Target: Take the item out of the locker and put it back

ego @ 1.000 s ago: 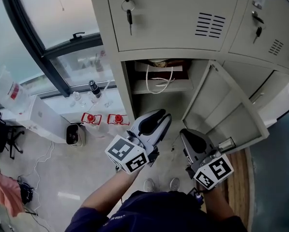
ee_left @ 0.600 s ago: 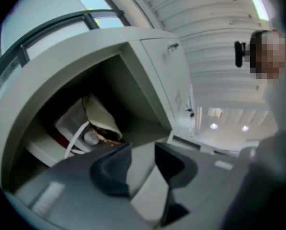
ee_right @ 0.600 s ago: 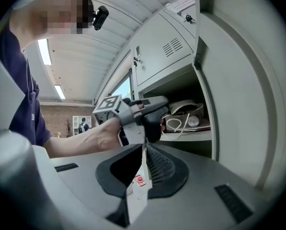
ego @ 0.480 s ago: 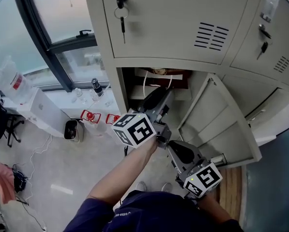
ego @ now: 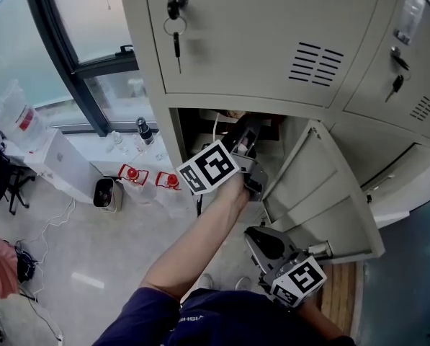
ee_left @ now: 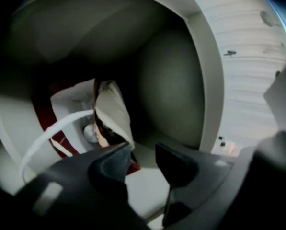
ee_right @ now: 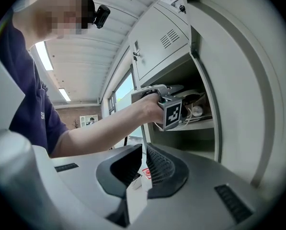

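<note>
Two handheld grippers work at a bank of grey metal lockers, seen from above. The left gripper reaches into the open lower compartment, past its swung-out door. The right gripper sits low near the person's body, well apart from the opening.

The head view shows only the top edge of the item, a paper bag, on the shelf inside. The rest of the bag is hidden behind the left gripper and its marker cube. The left gripper view looks into the compartment and shows much more. There the white and dark red paper bag, with a white cord handle, gapes open just ahead of the left gripper. Its jaws have just been opening and stand apart with nothing between them.

The right gripper view shows the right gripper with its jaws drawn together and empty. Beyond them, seen from the side, the person's forearm stretches to the shelf where the bag sits.

A key bunch hangs from the upper locker's lock. To the left are a window, a dark bottle and a white box.
</note>
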Tool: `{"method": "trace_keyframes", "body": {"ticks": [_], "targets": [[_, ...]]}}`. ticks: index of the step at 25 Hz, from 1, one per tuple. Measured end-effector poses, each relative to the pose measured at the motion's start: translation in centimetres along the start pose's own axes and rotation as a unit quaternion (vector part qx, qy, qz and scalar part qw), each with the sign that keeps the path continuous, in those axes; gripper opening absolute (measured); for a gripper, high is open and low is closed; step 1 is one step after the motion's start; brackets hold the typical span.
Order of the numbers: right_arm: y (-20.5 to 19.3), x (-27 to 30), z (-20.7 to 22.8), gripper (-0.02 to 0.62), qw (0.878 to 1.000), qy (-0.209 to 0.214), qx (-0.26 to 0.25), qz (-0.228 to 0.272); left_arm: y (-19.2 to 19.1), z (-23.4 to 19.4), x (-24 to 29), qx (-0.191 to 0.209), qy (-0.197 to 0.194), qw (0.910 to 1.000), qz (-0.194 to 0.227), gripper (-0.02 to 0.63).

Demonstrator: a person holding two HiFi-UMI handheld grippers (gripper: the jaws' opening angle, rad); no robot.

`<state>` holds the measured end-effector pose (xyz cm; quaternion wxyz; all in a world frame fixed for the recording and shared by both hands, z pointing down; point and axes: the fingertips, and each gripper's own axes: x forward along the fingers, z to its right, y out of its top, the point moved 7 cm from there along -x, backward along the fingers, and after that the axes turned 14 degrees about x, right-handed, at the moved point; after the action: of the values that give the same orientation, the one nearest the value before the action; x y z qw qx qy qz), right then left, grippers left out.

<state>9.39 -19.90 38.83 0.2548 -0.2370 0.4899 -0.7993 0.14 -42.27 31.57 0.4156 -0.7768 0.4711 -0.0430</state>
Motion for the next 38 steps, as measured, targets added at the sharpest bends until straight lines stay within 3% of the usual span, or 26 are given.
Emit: {"method": "trace_keyframes", "body": {"ticks": [10,20,24,38], "targets": [[-0.2,-0.4,0.8,-0.003,1.0,-0.011,0.01,-0.002,-0.2,-2.3,1.9,-0.089,0.01,0.9958,0.02,0.146],[-0.2,-0.1,1.3,-0.002,1.0,-0.02,0.021,-0.004,0.3,-3.5,3.7,-0.139,0.005,0.9897,0.035,0.098],[-0.2,0.0,1.5,-0.002,1.0,-0.022,0.021,-0.005,0.5,-3.7,3.9,-0.15,0.004,0.988,0.04,0.031],[-0.7,0.2,0.4,-0.002,1.0,-0.018,0.017,-0.006,0.5,-1.2,1.3,-0.159,-0.036,0.9858,0.039,0.018]]}}
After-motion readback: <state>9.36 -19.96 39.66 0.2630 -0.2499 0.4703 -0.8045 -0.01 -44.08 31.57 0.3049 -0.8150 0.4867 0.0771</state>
